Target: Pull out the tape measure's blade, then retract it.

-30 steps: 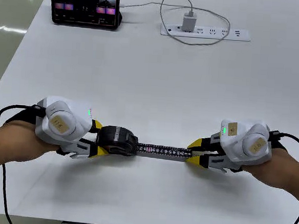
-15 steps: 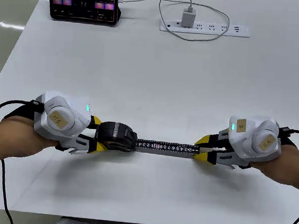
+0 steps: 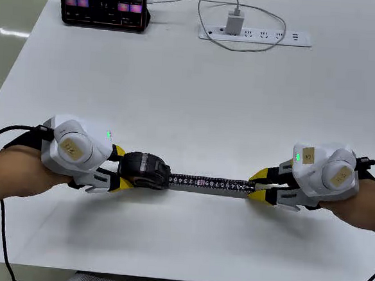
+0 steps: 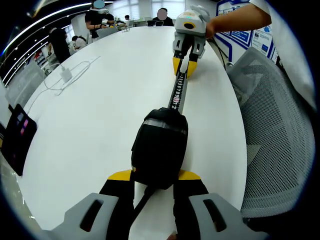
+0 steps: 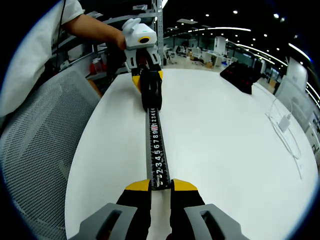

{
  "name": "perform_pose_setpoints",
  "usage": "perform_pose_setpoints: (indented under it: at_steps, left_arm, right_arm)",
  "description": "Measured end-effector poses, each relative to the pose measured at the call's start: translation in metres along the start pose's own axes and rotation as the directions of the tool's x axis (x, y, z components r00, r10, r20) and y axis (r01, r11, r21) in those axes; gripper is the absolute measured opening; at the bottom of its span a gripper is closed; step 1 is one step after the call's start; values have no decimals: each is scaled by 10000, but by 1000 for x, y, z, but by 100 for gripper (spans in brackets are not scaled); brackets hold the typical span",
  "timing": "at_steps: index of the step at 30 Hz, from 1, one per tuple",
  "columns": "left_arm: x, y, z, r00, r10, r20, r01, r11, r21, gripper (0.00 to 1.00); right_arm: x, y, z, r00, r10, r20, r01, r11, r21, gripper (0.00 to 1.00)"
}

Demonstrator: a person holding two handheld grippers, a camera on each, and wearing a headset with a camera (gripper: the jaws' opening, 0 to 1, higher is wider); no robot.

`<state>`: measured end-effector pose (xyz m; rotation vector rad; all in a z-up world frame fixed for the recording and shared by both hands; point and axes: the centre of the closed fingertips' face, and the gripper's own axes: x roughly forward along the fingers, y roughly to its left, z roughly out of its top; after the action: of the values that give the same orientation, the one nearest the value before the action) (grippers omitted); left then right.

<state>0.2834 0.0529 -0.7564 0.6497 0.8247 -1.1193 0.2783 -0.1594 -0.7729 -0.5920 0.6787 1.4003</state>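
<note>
A black tape measure case (image 3: 145,170) lies on the white table (image 3: 190,102) near the front edge. My left gripper (image 3: 122,169) is shut on the case (image 4: 159,148), yellow-tipped jaws on either side of it. The dark blade (image 3: 209,182) with white numerals runs from the case to the right, just above the table. My right gripper (image 3: 256,186) is shut on the blade's end (image 5: 158,183). In the right gripper view the blade (image 5: 155,145) stretches away to the case (image 5: 151,88) and the left gripper (image 5: 142,74). The right gripper (image 4: 185,67) appears far off in the left gripper view.
A tablet (image 3: 105,3) with a lit screen stands at the back left. A white power strip (image 3: 254,34) with a plugged charger and looping cable lies at the back middle. A grey mesh chair (image 4: 270,135) stands along the table's near edge. Black cables trail from both hands.
My right gripper has moved right with the blade's end, so more blade is out of the case. The left gripper and case have stayed nearly still.
</note>
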Motion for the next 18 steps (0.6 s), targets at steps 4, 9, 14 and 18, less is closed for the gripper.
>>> perform_pose_setpoints:
  at_steps: [4, 9, 14, 18]
  left_arm:
    - [0, 0, 0, 10000, 18, 9, -18, 10000, -25, 24]
    - [-1, 0, 0, 10000, 35, 22, -35, 10000, -55, 24]
    - [-1, 0, 0, 10000, 51, 34, -51, 10000, -86, 24]
    - [-1, 1, 0, 9999, 78, 65, -77, 9999, -132, 24]
  right_arm:
    - [-2, 0, 1, 10000, 0, -31, 0, 10000, -49, 10]
    - [-3, -1, 0, 10000, 11, -90, -12, 9999, -114, 10]
    - [-8, -3, -1, 9998, 5, -195, -9, 9999, -160, 10]
    - [-11, -4, -4, 9996, -11, -284, 6, 9999, -166, 10]
